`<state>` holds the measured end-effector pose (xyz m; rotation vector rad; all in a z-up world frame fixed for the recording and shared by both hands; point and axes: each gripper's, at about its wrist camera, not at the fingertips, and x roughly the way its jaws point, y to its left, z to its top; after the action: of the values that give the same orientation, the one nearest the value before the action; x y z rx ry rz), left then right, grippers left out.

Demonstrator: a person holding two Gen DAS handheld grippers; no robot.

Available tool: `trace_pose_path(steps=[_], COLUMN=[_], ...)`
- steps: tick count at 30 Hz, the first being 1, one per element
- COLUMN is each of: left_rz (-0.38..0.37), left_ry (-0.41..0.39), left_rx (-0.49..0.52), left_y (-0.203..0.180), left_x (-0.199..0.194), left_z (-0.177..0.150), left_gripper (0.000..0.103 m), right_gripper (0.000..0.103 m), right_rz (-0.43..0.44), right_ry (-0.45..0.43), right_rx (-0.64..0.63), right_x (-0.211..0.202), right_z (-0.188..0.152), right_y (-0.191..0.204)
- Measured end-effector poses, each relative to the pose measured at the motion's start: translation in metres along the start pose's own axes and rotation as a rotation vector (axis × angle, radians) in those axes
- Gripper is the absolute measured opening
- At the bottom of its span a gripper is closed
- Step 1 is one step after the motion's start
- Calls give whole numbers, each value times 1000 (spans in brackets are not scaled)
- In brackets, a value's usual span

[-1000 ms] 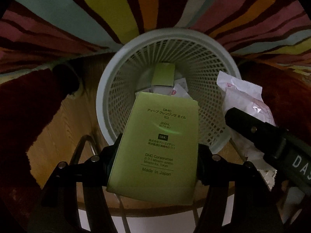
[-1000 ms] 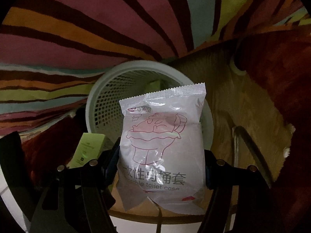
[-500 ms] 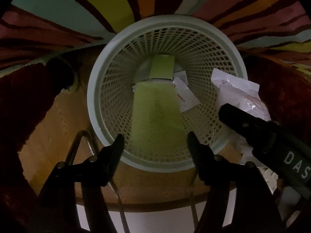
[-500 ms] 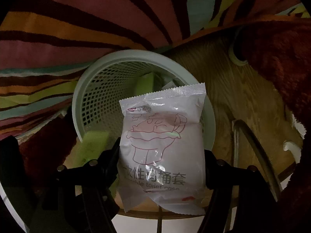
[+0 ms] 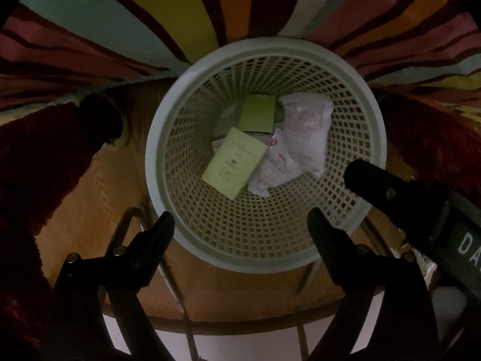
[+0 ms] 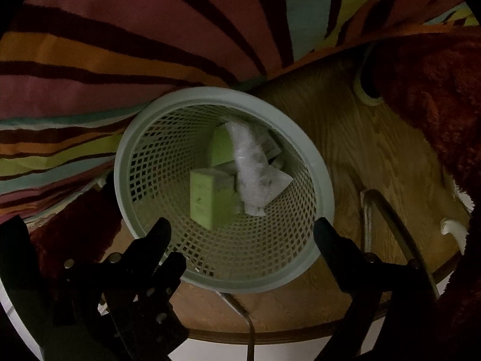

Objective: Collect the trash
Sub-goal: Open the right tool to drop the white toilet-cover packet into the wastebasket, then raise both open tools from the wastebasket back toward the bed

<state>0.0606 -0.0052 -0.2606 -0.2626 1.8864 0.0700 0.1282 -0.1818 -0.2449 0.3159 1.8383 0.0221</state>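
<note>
Two claws hang over the mesh wastebasket (image 5: pixel 264 60), both pointing steeply down into it. The left gripper (image 5: pixel 240 225) has just been opening; its jaws stand wide with nothing between them. The right gripper (image 6: pixel 242 234) has likewise just been opening and holds nothing.

Location of the trash: the green carton (image 5: pixel 236 162) lies flat on the basket floor, ahead of and below the left claw's tips. The white plastic pouch (image 6: pixel 251 165) rests just beside it, leaning against the far wall, ahead of the right claw's tips. A second green box (image 5: pixel 258 113) sits farther ahead, against the far wall.

Handling, as judged: the carton is light, thin card, stiff across its faces but crushable; grip it across its narrow width, near one end. The pouch is soft, light and slick film; pinch it at a crimped end seam, not the puffy middle, where the pads are likely to slide.
</note>
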Motion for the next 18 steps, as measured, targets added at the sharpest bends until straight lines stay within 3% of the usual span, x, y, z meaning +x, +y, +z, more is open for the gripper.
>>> trace_pose_path(steps=[8, 13, 18], left_rz=[6, 19, 2], left_ry=[-38, -140, -250], left_rx=[6, 45, 58], left_y=[2, -7, -7], left_x=[-10, -36, -71], left_z=[-4, -14, -26], left_gripper=[87, 87, 87], right_gripper=[91, 91, 91], right_rz=[5, 21, 32], right_ry=[-20, -79, -194], right_rx=[-4, -27, -72], right_x=[-4, -25, -62], right_z=[1, -8, -23], right_y=[0, 1, 4])
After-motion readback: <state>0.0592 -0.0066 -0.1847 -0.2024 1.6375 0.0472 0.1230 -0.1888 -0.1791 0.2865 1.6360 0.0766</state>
